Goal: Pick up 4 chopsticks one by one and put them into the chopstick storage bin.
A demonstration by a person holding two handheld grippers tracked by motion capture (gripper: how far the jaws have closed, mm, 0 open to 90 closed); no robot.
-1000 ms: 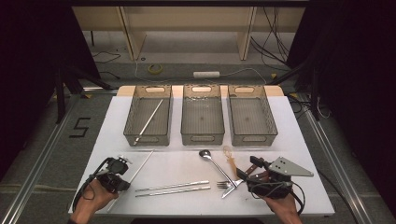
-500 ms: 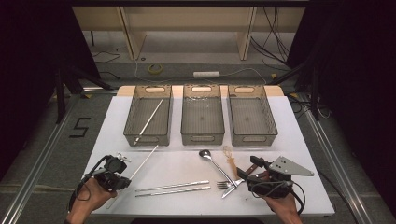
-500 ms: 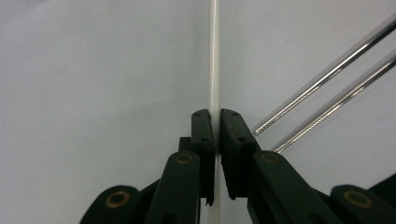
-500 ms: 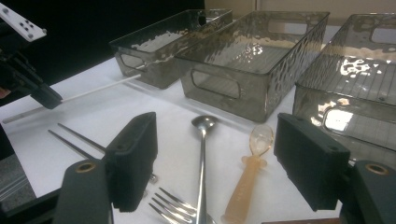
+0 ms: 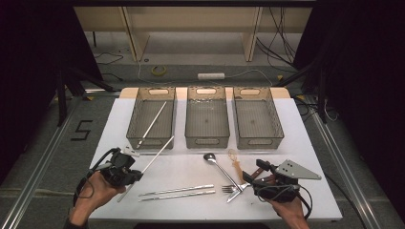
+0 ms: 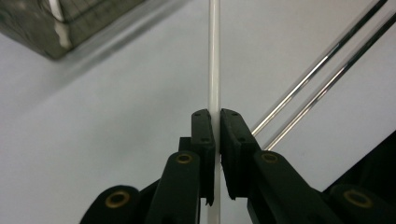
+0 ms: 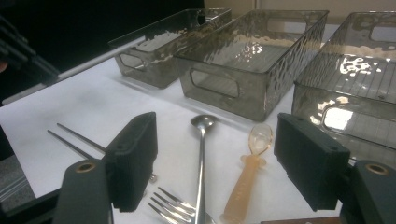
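Pinching a white stick [image 6: 214,70] between its two black jaws, the left gripper [image 5: 125,171] sits at about eight o'clock on the white table [image 5: 305,143], held in the person's left hand [image 5: 90,195]. The stick slants up toward one o'clock, its far end reaching near the front edge of the left bin [image 5: 152,117] (which already has another white stick [image 5: 152,124] lying in it). Two metal chopsticks [image 5: 176,192] lie side by side on the table, just at three o'clock of that gripper. At about four o'clock the right gripper [image 5: 258,177] rests low with its jaws spread wide and nothing between them; ahead of it lie a metal spoon [image 7: 201,140], a fork [image 7: 175,205] and a small amber plastic spoon [image 7: 250,172].
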